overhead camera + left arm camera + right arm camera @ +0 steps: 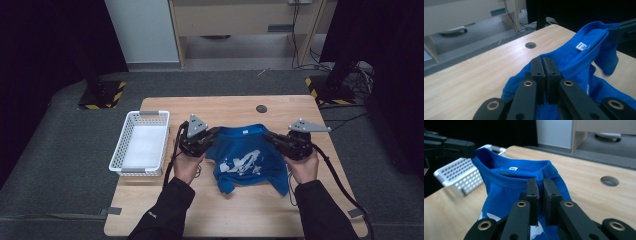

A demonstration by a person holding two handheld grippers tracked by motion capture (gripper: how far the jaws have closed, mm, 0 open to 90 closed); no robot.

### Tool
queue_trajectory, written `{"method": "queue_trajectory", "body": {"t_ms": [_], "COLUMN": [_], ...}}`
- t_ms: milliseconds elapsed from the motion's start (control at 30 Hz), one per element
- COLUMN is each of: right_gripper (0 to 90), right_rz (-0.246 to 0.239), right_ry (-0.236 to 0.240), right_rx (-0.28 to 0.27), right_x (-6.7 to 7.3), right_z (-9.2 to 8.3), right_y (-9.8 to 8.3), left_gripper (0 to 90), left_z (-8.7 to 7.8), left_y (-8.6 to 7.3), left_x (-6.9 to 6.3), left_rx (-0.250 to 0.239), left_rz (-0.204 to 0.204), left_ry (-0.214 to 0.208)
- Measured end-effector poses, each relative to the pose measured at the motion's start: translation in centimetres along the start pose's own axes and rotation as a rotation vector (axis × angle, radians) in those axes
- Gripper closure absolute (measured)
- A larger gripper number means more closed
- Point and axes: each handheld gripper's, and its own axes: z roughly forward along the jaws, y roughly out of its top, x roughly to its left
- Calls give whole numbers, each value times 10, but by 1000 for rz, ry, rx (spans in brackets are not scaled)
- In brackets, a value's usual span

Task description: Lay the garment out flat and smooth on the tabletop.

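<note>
One blue shirt (pixel 247 155) hangs collar up, hem down, stretched sideways between two grippers: left gripper (pixel 212 134) and right gripper (pixel 270 136) both clamped on its shoulders.

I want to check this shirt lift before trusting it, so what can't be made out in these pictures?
- Small white label inside the blue shirt's collar: print too small, left gripper view.
- White print on the shirt's front: creased and small in the high view; cut off by the bottom edge, behind the right gripper, in the right gripper view.
- White basket: partly hidden behind the shirt, right gripper view.
- Left gripper: its pads cover the cloth they pinch.
</note>
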Motion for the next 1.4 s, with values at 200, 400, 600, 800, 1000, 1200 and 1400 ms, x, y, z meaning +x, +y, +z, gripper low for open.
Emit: {"method": "queue_trajectory", "body": {"t_ms": [200,400,600,800,1000,1200,1400], "right_gripper": [840,839,812,614,507,441,405], "right_rz": [21,28,44,46,31,23,-3], "right_ry": [-74,-127,-197,-315,-324,-282,-257], "right_rx": [-25,-31,-17,9,1,-28,-18], "right_x": [-6,-15,-29,-46,-48,-36,-26], "right_z": [18,41,72,84,71,54,40], "right_y": [16,23,26,26,20,25,23], "left_gripper": [880,879,873,635,492,414,333], "left_z": [17,35,62,75,64,43,28], "left_y": [13,13,8,-5,-12,-12,-18], "left_x": [10,23,43,57,63,54,42], "left_rx": [12,22,35,52,48,48,77], "left_rz": [17,2,-57,-157,-168,-163,-122], "left_ry": [57,80,109,121,121,70,31]}}
